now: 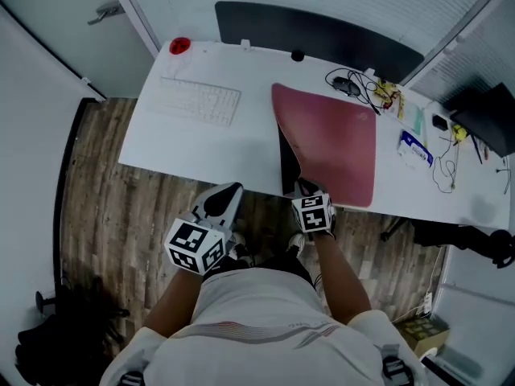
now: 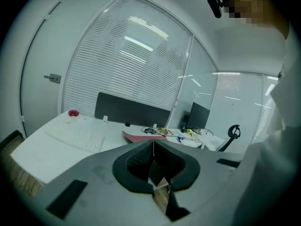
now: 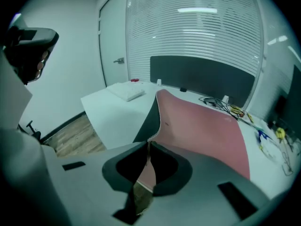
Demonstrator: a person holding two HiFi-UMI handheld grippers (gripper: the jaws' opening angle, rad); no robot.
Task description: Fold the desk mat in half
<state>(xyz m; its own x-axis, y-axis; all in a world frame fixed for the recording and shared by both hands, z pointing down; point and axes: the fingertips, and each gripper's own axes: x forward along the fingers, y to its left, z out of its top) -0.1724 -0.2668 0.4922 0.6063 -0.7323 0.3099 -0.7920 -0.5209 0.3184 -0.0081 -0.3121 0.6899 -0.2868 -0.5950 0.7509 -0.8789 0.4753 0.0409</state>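
Wood-look floor (image 1: 96, 207) is the closest thing. The left gripper (image 2: 153, 147) hangs over it at about 11 o'clock from the person's lap, jaws pressed together with nothing pinched that I can see. The right gripper (image 3: 148, 147), at 1 o'clock, is clamped on the near-left corner of the desk mat (image 1: 338, 143). It's holding that corner up off the white desk (image 1: 201, 147), so the dark underside shows, and the rest of the red mat lies flat. A keyboard (image 1: 197, 100) sits at 11, well apart from the mat. Further out there's a tangle of cables (image 1: 362, 87) right by the mat's far edge at 1, a small red thing (image 1: 179, 46) at 11 and a dark partition (image 1: 322, 34) at 12.
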